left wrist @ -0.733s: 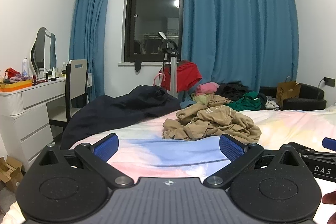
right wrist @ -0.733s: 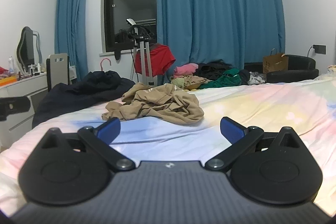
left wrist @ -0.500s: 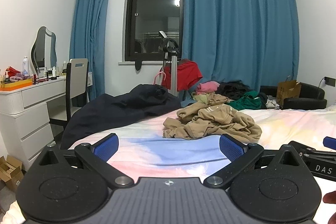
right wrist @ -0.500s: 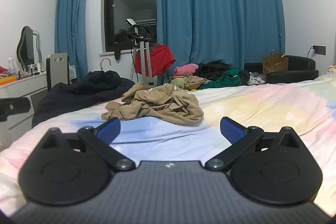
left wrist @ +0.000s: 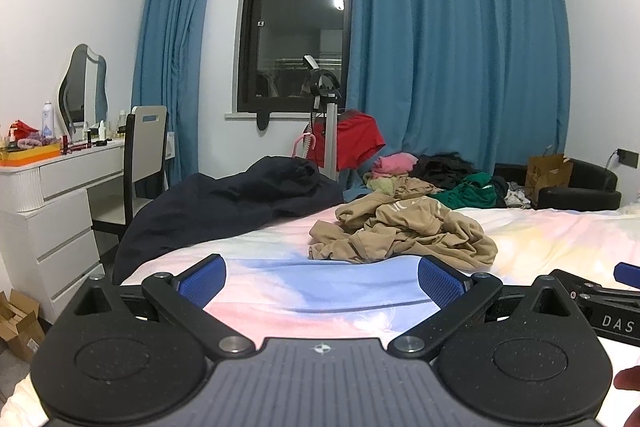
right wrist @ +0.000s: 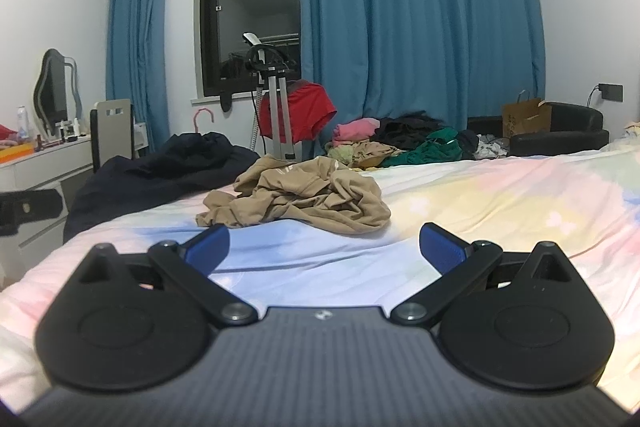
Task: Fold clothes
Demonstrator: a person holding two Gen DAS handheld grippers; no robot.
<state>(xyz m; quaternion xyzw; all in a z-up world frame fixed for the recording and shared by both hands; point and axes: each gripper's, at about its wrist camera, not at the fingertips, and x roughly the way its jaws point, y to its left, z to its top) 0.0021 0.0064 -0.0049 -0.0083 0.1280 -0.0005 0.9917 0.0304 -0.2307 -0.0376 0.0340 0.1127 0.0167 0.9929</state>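
A crumpled tan garment (left wrist: 404,235) lies in a heap on the pastel bedsheet (left wrist: 280,283), ahead of both grippers; it also shows in the right wrist view (right wrist: 296,197). My left gripper (left wrist: 320,277) is open and empty, held low over the bed short of the garment. My right gripper (right wrist: 324,249) is open and empty, also short of the garment. Part of the right gripper (left wrist: 592,301) shows at the right edge of the left wrist view.
A dark navy garment (left wrist: 236,201) drapes over the bed's far left corner. A pile of mixed clothes (right wrist: 400,143) lies at the far edge. A stand with a red garment (left wrist: 352,141), a white dresser (left wrist: 52,203), a chair (left wrist: 140,155) and a black sofa (right wrist: 560,131) stand beyond.
Both grippers have shifted very slightly; the garment and the jaws stand as before.
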